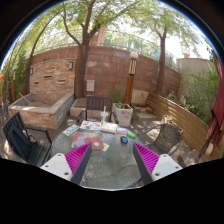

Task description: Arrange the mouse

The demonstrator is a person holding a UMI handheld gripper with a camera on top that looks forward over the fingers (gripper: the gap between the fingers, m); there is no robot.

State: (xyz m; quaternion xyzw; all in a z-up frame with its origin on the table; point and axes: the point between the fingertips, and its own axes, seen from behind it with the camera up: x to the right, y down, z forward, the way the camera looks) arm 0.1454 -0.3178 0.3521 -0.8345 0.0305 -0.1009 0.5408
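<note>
A small blue mouse (124, 139) lies on the round grey table (112, 172), beyond my fingers and a little to the right. My gripper (112, 149) is open and empty, held above the near part of the table. Its magenta pads (78, 157) stand wide apart with bare tabletop between them. A green object (131, 134) sits just behind the mouse.
Papers or booklets (95, 127) and a red-and-white item (96, 144) lie on the far left of the table. A dark chair (25, 140) stands at the left and another chair (168, 135) at the right. A white planter (122, 112) and a brick wall (100, 70) stand behind.
</note>
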